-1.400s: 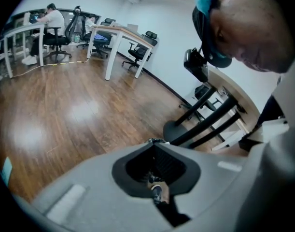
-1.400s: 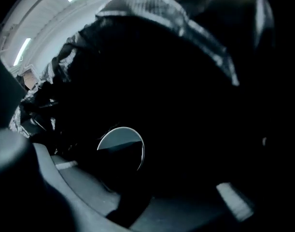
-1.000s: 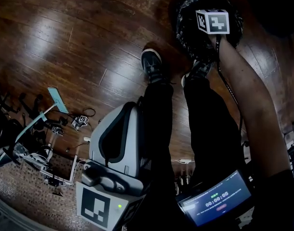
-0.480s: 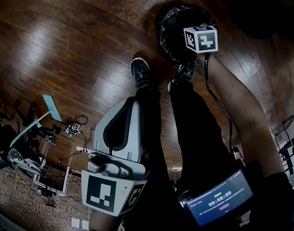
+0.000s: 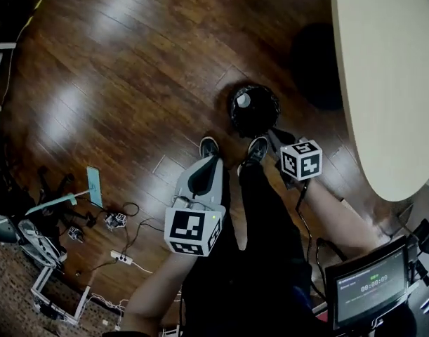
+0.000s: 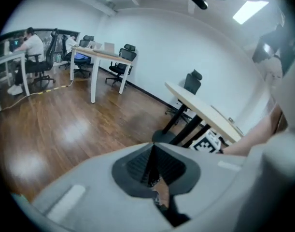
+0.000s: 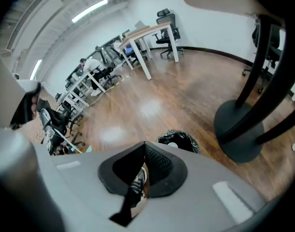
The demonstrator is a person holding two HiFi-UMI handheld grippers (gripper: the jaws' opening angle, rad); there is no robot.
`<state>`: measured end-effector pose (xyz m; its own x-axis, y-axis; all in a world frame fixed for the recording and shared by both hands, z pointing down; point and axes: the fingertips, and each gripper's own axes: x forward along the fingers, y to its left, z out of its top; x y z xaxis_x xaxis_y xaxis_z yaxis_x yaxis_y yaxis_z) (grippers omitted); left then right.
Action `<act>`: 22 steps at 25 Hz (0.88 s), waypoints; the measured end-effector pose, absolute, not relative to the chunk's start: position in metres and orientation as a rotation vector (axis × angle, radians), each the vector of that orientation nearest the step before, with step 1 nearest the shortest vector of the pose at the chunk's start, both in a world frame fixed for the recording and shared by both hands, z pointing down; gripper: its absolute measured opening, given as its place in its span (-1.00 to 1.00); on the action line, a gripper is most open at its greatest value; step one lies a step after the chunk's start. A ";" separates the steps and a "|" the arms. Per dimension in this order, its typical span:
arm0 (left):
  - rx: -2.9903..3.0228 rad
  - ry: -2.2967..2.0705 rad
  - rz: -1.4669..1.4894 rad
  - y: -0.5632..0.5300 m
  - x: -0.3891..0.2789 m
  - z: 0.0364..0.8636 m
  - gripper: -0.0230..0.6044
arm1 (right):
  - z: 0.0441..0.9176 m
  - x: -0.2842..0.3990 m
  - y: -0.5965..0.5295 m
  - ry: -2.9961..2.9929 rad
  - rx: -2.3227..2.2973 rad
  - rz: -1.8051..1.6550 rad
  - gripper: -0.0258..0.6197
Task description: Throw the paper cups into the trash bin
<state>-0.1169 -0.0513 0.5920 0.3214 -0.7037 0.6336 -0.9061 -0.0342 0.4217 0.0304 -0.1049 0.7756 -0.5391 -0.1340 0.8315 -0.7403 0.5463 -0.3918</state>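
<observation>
A black, bag-lined trash bin [image 5: 254, 109] stands on the wood floor just past the person's shoes. A white paper cup [image 5: 243, 100] lies inside it. My right gripper [image 5: 279, 139] hovers to the right of the bin, near the right shoe, with its marker cube behind it. In the right gripper view its jaws [image 7: 144, 144] are shut with nothing between them, and the bin [image 7: 179, 139] shows just beyond. My left gripper [image 5: 211, 161] hangs over the left leg, also shut and empty [image 6: 152, 147].
A beige table [image 5: 386, 76] fills the right side, with its dark round base [image 5: 319, 65] behind the bin. Cables, a power strip [image 5: 121, 257] and tripod gear [image 5: 53, 209] lie at the left. A screen [image 5: 365, 286] sits at the lower right. People sit at far desks [image 6: 29, 45].
The right gripper has drawn back from above the bin towards the person. The head view has lifted, so the bin looks farther away and the cup shows inside it. The table has come into view.
</observation>
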 end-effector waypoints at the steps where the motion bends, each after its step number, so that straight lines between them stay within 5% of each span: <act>1: 1.805 -1.422 0.336 -0.043 -0.118 0.580 -0.92 | 0.751 0.037 -0.096 -2.006 0.746 1.006 -0.89; 12: 2.033 -1.558 0.251 -0.057 -0.134 0.421 -0.92 | 0.442 0.046 -0.104 -2.494 1.071 0.737 -0.89; 22: 2.224 -1.574 0.161 -0.001 -0.029 0.346 -0.92 | 0.349 0.107 -0.018 -2.726 1.168 0.539 -0.89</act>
<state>-0.0286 -0.0010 0.3457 0.3559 -0.8769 0.3232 -0.9241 -0.2786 0.2616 0.1072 -0.0179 0.3490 -0.6929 -0.6754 0.2524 -0.7207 0.6374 -0.2728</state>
